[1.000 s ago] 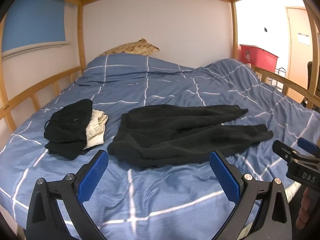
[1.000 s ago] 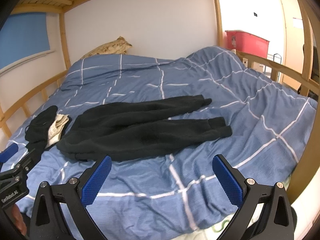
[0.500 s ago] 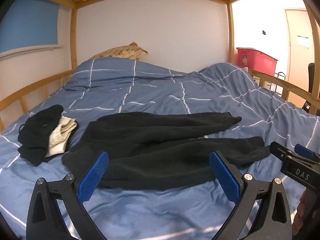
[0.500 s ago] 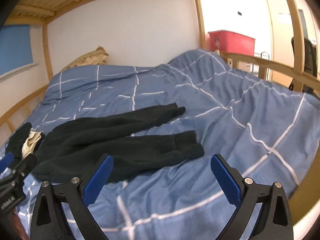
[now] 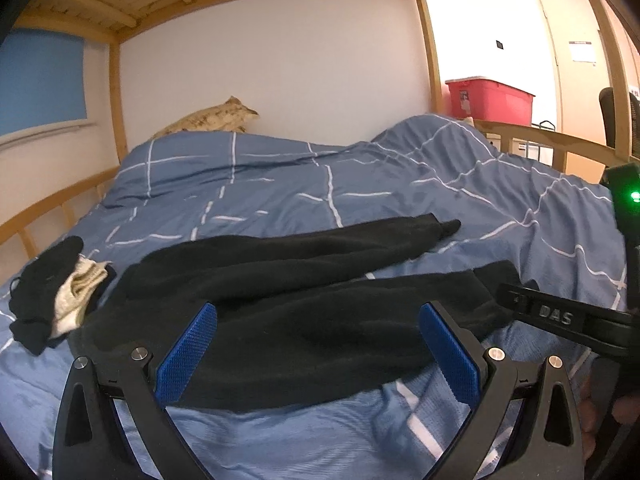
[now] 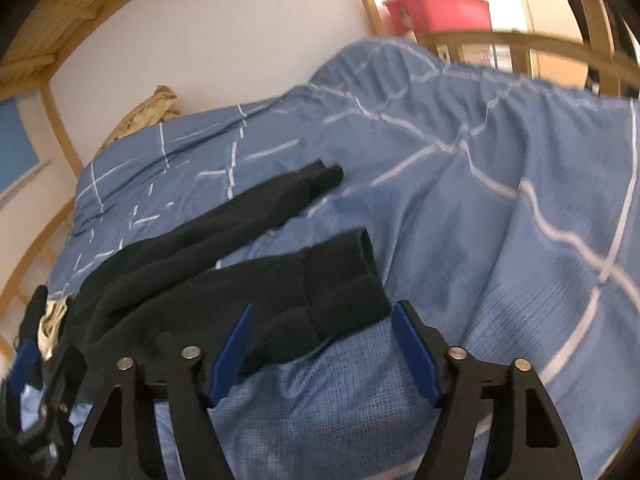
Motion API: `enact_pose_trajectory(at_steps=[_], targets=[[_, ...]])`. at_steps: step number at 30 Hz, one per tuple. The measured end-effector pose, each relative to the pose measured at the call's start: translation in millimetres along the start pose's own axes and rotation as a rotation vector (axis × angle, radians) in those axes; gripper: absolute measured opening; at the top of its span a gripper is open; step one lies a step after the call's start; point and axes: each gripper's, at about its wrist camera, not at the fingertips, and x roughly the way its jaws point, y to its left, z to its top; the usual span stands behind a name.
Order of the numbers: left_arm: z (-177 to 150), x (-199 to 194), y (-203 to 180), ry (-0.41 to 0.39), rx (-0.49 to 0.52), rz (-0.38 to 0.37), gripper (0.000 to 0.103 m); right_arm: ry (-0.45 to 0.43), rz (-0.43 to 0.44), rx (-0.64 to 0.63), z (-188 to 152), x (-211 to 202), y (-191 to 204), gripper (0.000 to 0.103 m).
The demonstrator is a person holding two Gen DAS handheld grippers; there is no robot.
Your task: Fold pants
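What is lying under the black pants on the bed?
The pants lie straight on the blue duvet, which shows all around them. Whatever is beneath the duvet, or trapped under the pants, is covered and cannot be seen.

Matt fleecy black pants (image 5: pixel 304 304), crinkled cotton duvet (image 5: pixel 280 184), wooden rail (image 5: pixel 52 196)
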Motion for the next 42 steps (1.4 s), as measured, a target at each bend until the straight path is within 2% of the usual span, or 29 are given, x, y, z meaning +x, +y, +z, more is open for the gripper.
enact_pose_trajectory(at_steps=[2,7,9,10,12,15,18,25,34,35,37,39,40,42], targets=[[-4.2,1.8,-3.4,0.004,0.003,-0.002,0.103,0.01,-0.005,0.008,0.9,9.1,-2.0,0.067],[-13.6,6.1,-6.1,0.043,-0.007,-0.011,0.103,0.039,-0.006,0.042,2.9,27.0,-8.0,0.055],[-15.7,7.0,-8.0,0.056,-0.008,-0.018,0.103,0.04,0.011,0.068,2.7,29.3,-12.0,0.038],[-16.6,6.7,-9.2,0.063,-0.007,-0.023,0.103,0.036,0.023,0.071,3.6,28.4,-13.2,0.033],[-16.9,4.9,-11.5,0.066,-0.003,-0.036,0.103,0.002,0.015,0.057,5.4,21.2,-12.8,0.007],[-16.2,-1.8,-15.1,0.053,0.007,-0.046,0.103,-0.077,-0.038,0.005,12.3,-5.3,-7.3,0.007],[-16.0,-7.3,-18.0,0.04,0.021,-0.049,0.103,-0.097,-0.033,0.013,16.4,-18.4,-5.9,0.006],[-16.8,-3.5,-16.6,0.085,0.006,-0.068,0.103,-0.012,-0.127,0.044,10.9,-4.9,-22.2,0.006],[-14.2,-1.8,-3.2,0.138,-0.017,-0.083,0.103,0.016,-0.279,-0.026,1.9,6.7,-19.3,0.007],[-14.0,-2.9,0.5,0.141,-0.028,-0.082,0.103,0.013,-0.289,-0.035,0.4,6.8,-18.5,0.009],[-13.2,-6.5,10.5,0.139,-0.05,-0.074,0.103,0.005,-0.314,-0.077,-2.9,2.1,-11.4,0.021],[-12.0,-11.0,20.1,0.135,-0.06,-0.058,0.103,-0.026,-0.364,-0.101,-4.8,-7.9,-1.4,0.052],[-10.4,-14.2,27.0,0.132,-0.061,-0.055,0.103,-0.048,-0.379,-0.115,-4.8,-15.9,4.4,0.057],[-7.8,-18.8,37.5,0.127,-0.061,-0.047,0.103,-0.087,-0.365,-0.13,-5.5,-32.6,17.3,0.058]])
